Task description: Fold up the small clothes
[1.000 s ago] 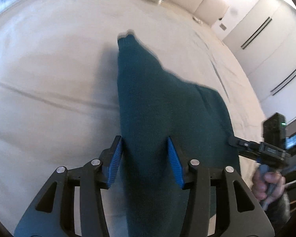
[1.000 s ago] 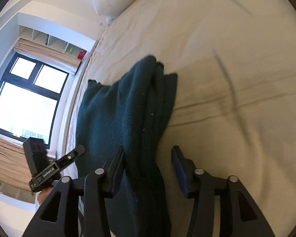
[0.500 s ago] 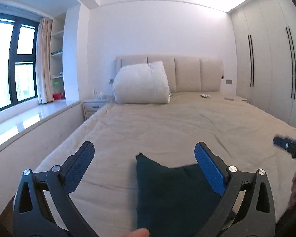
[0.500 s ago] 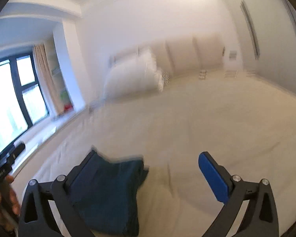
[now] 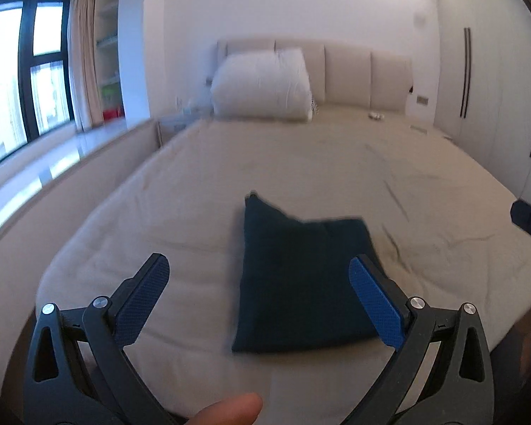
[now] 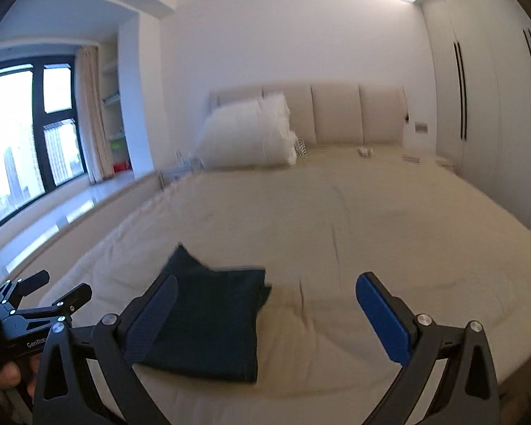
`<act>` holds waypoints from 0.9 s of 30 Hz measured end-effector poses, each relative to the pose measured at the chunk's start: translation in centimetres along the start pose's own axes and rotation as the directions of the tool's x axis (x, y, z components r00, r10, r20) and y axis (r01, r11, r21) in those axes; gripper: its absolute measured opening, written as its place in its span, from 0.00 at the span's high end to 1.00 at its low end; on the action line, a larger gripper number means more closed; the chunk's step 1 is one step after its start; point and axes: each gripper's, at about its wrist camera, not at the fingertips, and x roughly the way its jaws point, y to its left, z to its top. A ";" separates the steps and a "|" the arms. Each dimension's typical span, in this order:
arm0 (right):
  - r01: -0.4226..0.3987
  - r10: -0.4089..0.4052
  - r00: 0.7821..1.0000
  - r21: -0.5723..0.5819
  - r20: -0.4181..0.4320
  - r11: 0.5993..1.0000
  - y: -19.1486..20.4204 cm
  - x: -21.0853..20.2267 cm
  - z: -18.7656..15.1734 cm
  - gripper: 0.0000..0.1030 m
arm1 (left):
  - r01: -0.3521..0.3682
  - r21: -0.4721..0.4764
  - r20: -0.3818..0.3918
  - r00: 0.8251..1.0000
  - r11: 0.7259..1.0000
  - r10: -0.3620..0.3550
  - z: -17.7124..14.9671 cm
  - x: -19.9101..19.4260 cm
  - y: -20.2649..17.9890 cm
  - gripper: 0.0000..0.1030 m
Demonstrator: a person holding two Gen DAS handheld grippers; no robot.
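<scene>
Release and inspection step, by judgement: fold apparently complete, with only a check of the result left.

Left claw (image 5: pixel 258 265): wide open, having just been opening, nothing between the blue pads, hovering over the near part of the dark teal garment (image 5: pixel 301 283) without touching it. Right claw (image 6: pixel 269 279): also wide open, also having just been opening, empty, held above the bare sheet just to the right of the garment.

Garment position: flat on the bed (image 5: pixel 180 191), near the foot end, well apart from the pillow (image 5: pixel 262 85).

To do this step well:
- Keep both claws high while leaving, so as not to catch the top layer and drag it open.
- Look along all four edges before deciding to finish. Far left corner pokes out as a small point, so probably not fully square.
- If correcting, pinch only that corner and tuck it in, with no lifting of the whole stack.
- Avoid pushing sideways, since this is likely to wrinkle the sheet and shift the layers.

Materials and shapes: thick, soft, matte cloth, fleece-like or knitted, hard to say which because of blur. Rough rectangle, with stacked layers showing at the right edge in the right wrist view. Sheet beige, smooth, with shallow creases, probably yielding under pressure. Pillow white, puffy, wrinkled.
</scene>
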 end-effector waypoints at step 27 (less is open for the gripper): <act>0.066 -0.062 0.958 0.004 -0.279 0.998 0.0 8.0 -5.3 0.00 | 0.012 -0.006 -0.297 0.955 1.000 -0.014 -3.6 12.6 0.9 0.00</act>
